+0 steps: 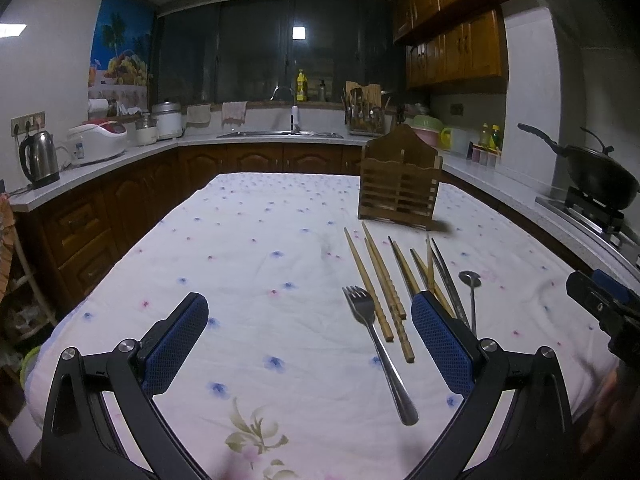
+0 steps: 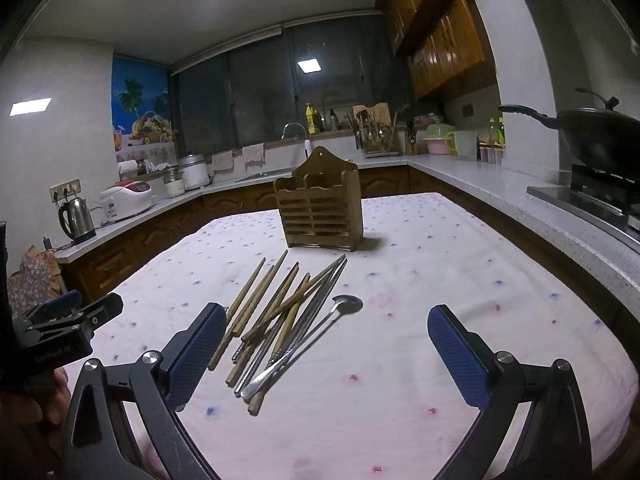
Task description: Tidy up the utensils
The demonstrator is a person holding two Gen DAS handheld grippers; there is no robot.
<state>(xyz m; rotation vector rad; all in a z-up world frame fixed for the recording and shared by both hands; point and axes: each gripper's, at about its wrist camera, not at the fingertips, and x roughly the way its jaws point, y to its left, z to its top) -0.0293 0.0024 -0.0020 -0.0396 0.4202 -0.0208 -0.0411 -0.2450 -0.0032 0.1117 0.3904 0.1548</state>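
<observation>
Your left gripper (image 1: 308, 336) hangs low over the worktop (image 1: 248, 264), jaws spread wide with nothing between them. Your right gripper (image 2: 326, 344) is the same: jaws released, empty, level above the cloth. In the left wrist view its right finger (image 1: 440, 344) covers the near ends of several chopsticks (image 1: 376, 284) and part of the spoon (image 1: 470, 280) handle, so you can't count the sticks there. In the right wrist view the left finger (image 2: 200, 348) hides the fork completely; only the left view shows the fork (image 1: 376, 344), lying flat just left of the chopsticks, tines pointing away from you. The chopsticks lie in a loose fan, some crossing, mixed wood and metal; exact count is hard to make out. The spoon lies on the right edge of the pile, bowl away from you, handle overlapping the sticks. The wooden holder (image 2: 320, 208) stands upright on the cloth just beyond the pile, apart from it; its inside is too dark to read. The other gripper's body is cut off at each frame edge, and the hands are blurred.
</observation>
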